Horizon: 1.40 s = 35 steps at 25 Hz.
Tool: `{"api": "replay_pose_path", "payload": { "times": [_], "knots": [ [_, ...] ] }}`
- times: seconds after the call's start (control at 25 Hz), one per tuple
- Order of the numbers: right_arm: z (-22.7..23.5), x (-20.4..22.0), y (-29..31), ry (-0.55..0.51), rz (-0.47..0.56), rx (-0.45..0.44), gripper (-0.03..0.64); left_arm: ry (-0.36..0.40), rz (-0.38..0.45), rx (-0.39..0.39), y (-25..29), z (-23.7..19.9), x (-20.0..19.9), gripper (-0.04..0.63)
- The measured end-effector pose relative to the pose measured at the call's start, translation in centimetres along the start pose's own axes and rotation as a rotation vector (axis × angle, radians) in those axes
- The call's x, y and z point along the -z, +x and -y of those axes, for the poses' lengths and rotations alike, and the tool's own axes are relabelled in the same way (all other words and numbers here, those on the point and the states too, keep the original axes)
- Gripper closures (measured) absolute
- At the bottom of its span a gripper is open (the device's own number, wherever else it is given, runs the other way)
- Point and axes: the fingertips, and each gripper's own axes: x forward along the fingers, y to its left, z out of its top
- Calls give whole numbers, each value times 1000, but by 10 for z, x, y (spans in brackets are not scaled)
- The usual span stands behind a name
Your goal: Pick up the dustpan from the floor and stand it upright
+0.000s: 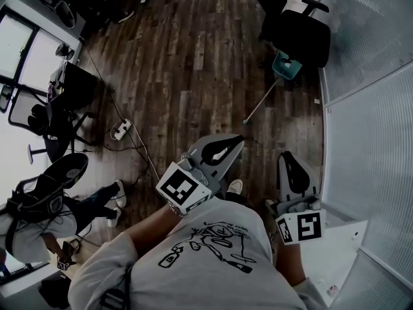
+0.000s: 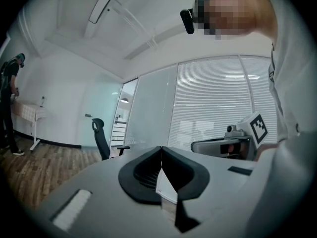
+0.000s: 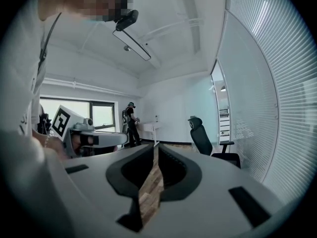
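Note:
A teal dustpan (image 1: 287, 64) lies on the wooden floor beside a black office chair (image 1: 300, 26), its long thin handle (image 1: 261, 102) running down and to the left. Both grippers are held level, well short of it. My left gripper (image 1: 239, 138) has its jaws together with nothing between them; the left gripper view shows its tips (image 2: 161, 149) meeting. My right gripper (image 1: 288, 155) is to its right, also shut and empty, its tips (image 3: 155, 145) meeting in the right gripper view. The dustpan shows in neither gripper view.
A glass wall with blinds (image 1: 368, 128) runs along the right. On the floor to the left lie a power strip (image 1: 120, 129) and its cable. A person (image 1: 39, 218) sits at lower left near desks. A white table (image 1: 345, 250) is at lower right.

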Motion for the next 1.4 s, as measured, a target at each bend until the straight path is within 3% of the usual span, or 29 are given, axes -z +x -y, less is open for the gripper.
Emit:
{"api": "replay_pose_path", "payload": {
  "times": [0.64,1.16,1.4],
  "knots": [
    [-4,-57,179,-35,15,26,591,1,26,47,27,-171,-52,593],
    [14,-45,193,-50,-18,8,591,-21,14,39,50,-184,-41,594],
    [37,-1,198,-52,-89,6,591,-45,-30,46,73,-191,-3,594]
  ]
}}
